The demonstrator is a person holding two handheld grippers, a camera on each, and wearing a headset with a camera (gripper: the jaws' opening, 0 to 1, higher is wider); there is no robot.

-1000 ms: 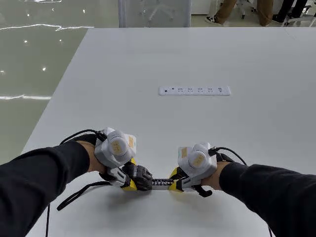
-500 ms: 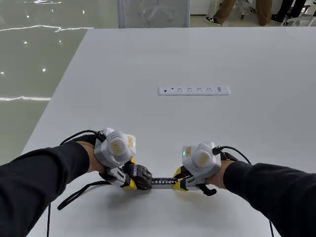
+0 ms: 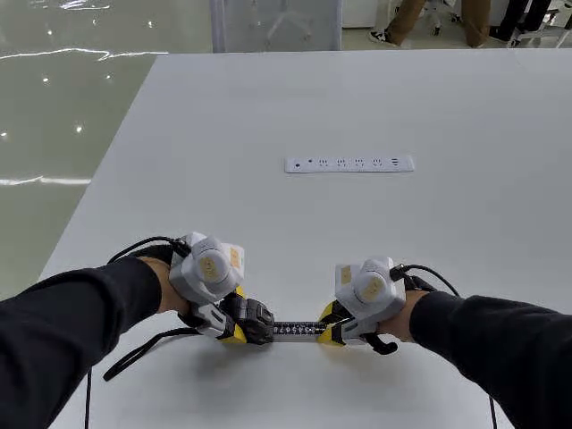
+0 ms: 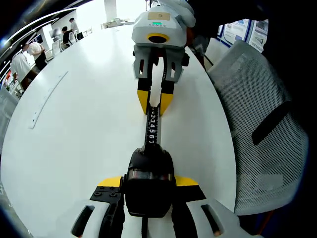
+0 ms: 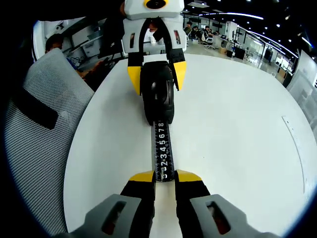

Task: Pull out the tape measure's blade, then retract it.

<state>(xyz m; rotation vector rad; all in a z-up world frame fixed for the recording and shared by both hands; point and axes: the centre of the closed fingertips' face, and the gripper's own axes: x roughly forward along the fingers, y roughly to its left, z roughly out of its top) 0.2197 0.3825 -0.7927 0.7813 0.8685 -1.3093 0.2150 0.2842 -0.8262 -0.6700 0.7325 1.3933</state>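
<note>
Since a second ago the right gripper (image 3: 329, 332) has been drawn further right, and more of the blade (image 3: 295, 330) has been bared. The left gripper (image 3: 234, 333) and the case (image 3: 255, 321) have hardly been shifted.

The case is clamped between the left gripper's jaws and rested on the table (image 3: 357, 89), well on the near side of the strip (image 3: 349, 164) and a little left of its left end. The blade's tip is pinched between the right gripper's closed jaws, also well on the near side of the strip, about under its middle. Numerals up to eight can be read on the blade in the right gripper view.

The pulling-out step is judged to be in hand, with only a short length drawn so far. A steady pull along the blade's own line is called for next, with the case held firm. After that the blade should be fed back slowly, so that it is not snapped into the case.
</note>
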